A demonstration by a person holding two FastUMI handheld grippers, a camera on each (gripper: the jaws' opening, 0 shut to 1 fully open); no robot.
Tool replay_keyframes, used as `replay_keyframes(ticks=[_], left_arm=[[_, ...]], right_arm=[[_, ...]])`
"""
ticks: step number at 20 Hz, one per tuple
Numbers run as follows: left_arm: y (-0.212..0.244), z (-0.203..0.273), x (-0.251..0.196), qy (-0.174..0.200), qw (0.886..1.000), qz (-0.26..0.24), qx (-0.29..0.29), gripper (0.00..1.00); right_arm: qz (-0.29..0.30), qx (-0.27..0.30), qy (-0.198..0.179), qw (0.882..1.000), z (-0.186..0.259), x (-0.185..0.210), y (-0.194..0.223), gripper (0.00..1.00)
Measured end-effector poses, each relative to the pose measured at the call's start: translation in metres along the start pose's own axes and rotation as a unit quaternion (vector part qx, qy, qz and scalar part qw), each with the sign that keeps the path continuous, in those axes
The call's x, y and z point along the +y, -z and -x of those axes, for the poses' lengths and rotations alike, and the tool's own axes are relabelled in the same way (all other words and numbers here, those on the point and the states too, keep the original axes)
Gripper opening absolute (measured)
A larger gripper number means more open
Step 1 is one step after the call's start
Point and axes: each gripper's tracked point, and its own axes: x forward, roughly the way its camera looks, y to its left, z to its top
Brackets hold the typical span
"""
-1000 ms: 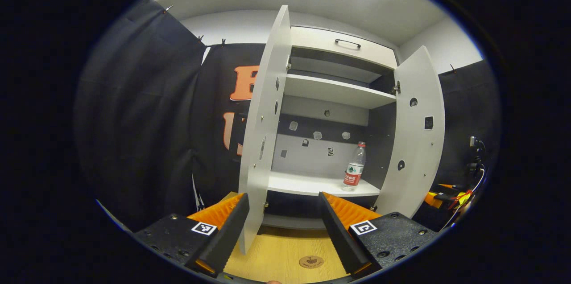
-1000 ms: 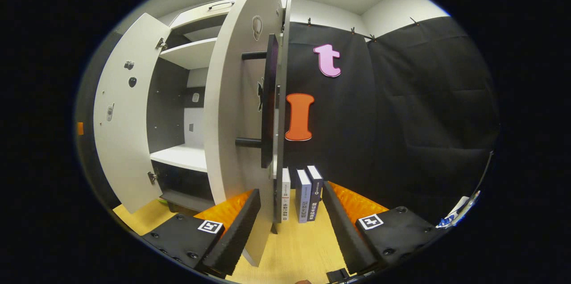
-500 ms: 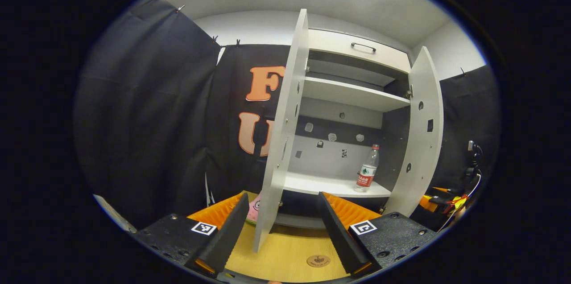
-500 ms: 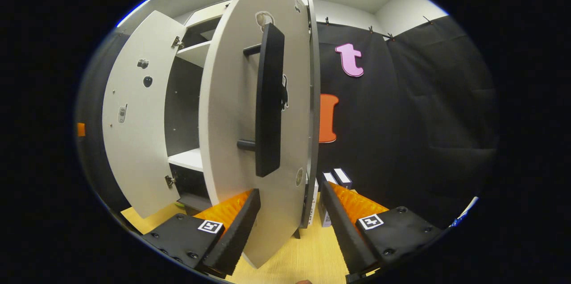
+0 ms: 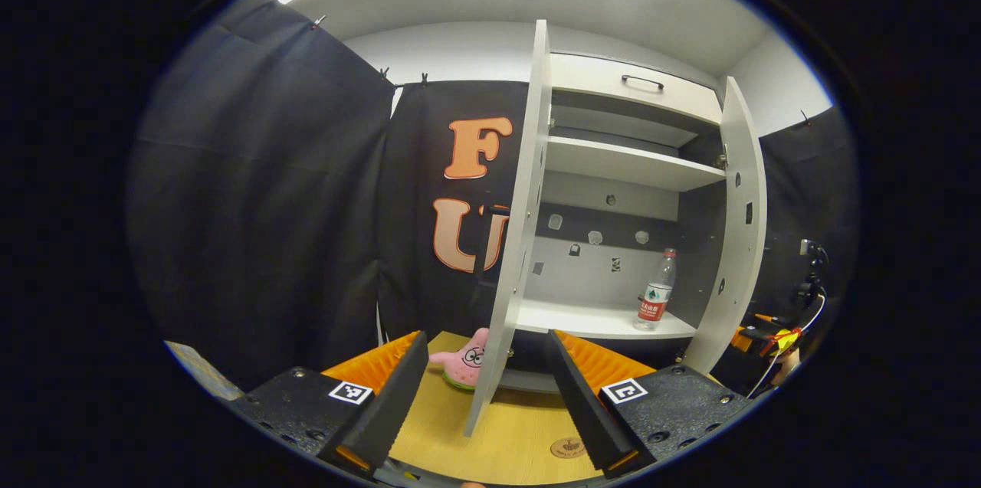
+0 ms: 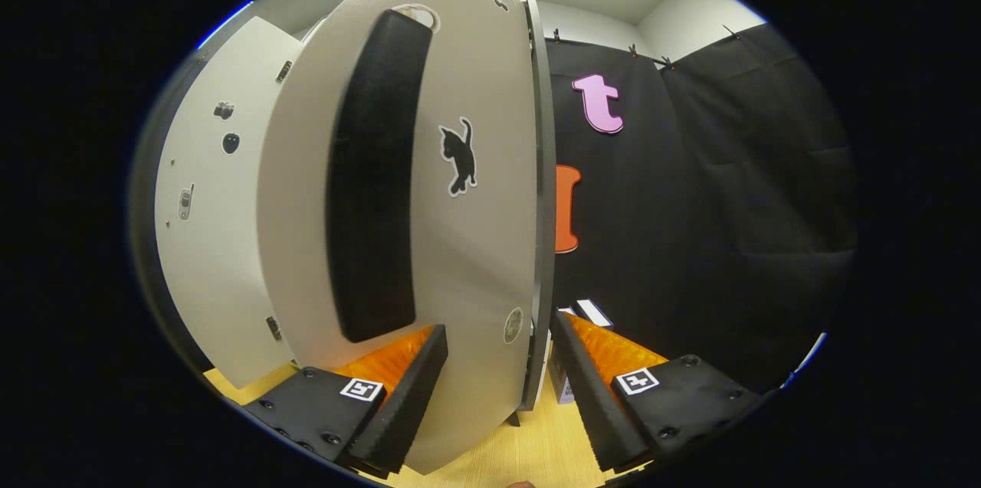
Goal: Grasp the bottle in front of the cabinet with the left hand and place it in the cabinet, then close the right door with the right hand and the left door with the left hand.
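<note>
Bottle: clear plastic, red-and-white label, upright on the lower shelf of the cabinet, toward the shelf's right end, near the right inner wall. Placement step judged complete.

Right door: in the right gripper view its outer face is turned broadly toward the camera, with a long dark handle and a cat sticker. In the left gripper view it stands as a narrow strip at the right of the opening, still ajar, interior still visible. Closing judged under way, not finished.

Left door: swung out toward the viewer, seen nearly edge-on in the left gripper view; in the right gripper view its inner face shows at far left. Not yet closed.

Left gripper: fingers apart, holding nothing; the lower edge of the left door shows between them in the picture, contact not discernible.

Right gripper: fingers apart, nothing clamped; the lower part of the right door lies between and above them, very near. Whether a finger touches the panel cannot be told.

Other items: pink star-shaped plush toy on the wooden tabletop, left of the left door's foot; books standing right of the cabinet, partly hidden.

Remaining, by judgement: seat the right door fully, then push the left door shut.
</note>
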Motion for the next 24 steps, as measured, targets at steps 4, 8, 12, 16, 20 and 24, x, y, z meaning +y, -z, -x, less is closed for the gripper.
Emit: replay_keyframes(ticks=[4,8,12,16,20,24], left_arm=[[0.005,-0.004,0.003,-0.006,1.000,0.009,0.005,0.90],[0.009,-0.009,0.009,-0.018,1.000,0.012,0.009,0.93],[0.010,-0.019,0.017,-0.028,0.999,0.009,0.011,0.94],[0.014,-0.027,0.028,-0.041,0.999,0.001,0.014,0.94],[0.021,-0.039,0.035,-0.047,0.999,-0.002,0.020,0.96],[0.030,-0.059,0.043,-0.048,0.998,-0.010,0.025,0.94]], right_arm=[[-0.003,0.002,0.001,1.000,-0.019,0.003,0.003,0.95],[-0.001,0.002,-0.023,1.000,-0.036,0.020,0.004,0.94],[0.012,0.013,-0.041,0.999,-0.063,0.042,0.011,0.95],[0.024,0.010,-0.041,0.999,-0.072,0.048,0.013,0.95],[0.007,0.018,-0.037,0.999,-0.076,0.048,0.014,0.95],[0.022,0.017,-0.028,0.999,-0.075,0.048,0.013,0.95]])
